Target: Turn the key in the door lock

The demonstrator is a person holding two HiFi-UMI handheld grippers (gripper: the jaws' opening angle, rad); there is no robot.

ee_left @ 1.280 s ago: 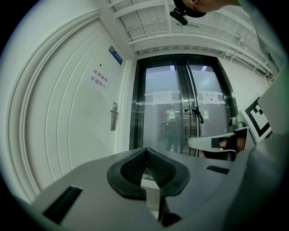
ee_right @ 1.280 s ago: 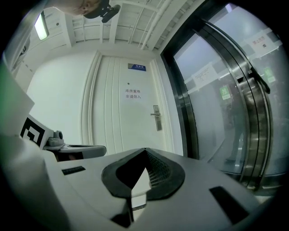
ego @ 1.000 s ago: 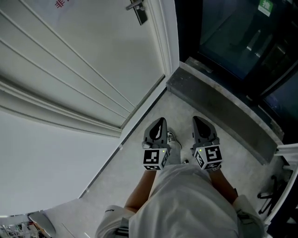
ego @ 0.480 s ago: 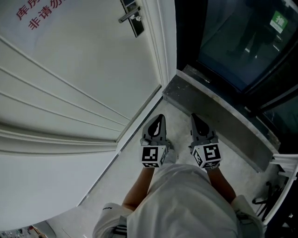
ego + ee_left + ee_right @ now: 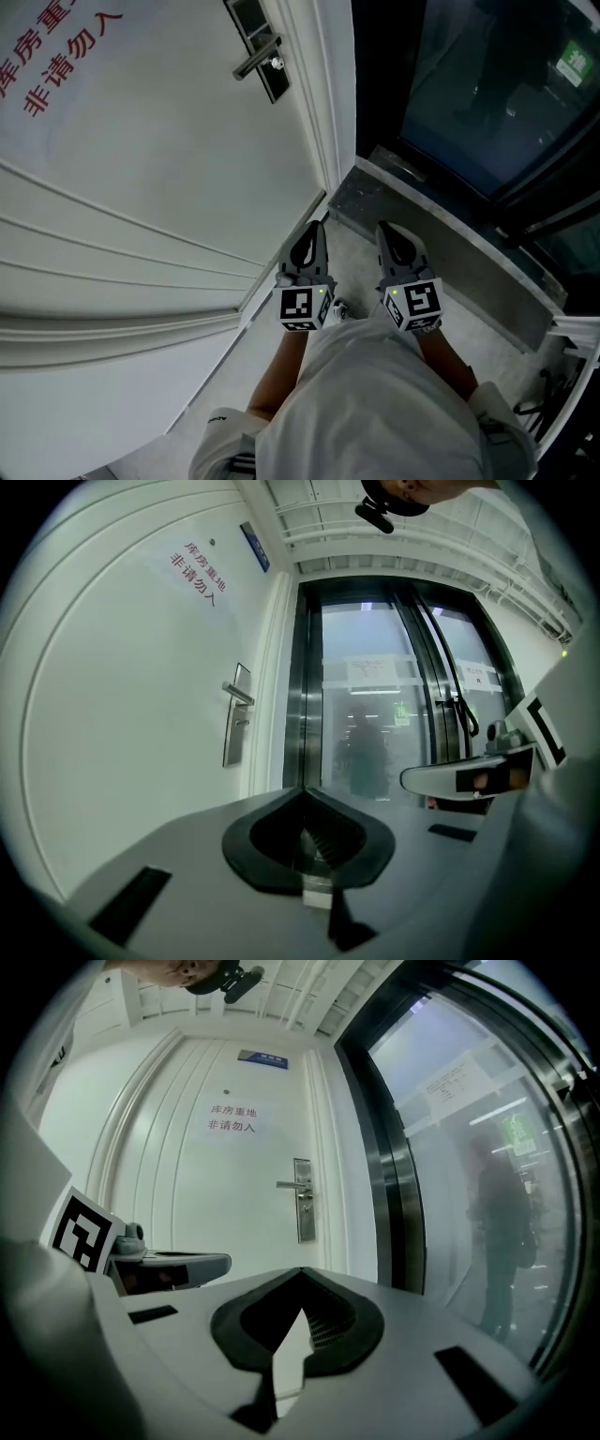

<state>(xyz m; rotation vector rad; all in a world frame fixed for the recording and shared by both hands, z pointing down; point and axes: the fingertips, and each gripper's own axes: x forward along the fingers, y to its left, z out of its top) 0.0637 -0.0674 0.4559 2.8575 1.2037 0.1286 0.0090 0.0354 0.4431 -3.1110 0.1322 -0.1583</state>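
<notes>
The white panelled door (image 5: 169, 187) looks smooth and matt, a painted surface whose core cannot be told. Its slim lever handle (image 5: 255, 58) and long upright lock plate (image 5: 304, 1224) are silvery brushed metal with a soft sheen. The dark glass doors (image 5: 469, 94) beside it are glossy and reflective. The grey speckled stone sill (image 5: 441, 248) looks dull and slightly rough. The left gripper (image 5: 312, 234) and right gripper (image 5: 389, 234) have matt grey plastic shells with black ribbed inner faces. The person's pale garment (image 5: 375, 403) is soft cloth.
</notes>
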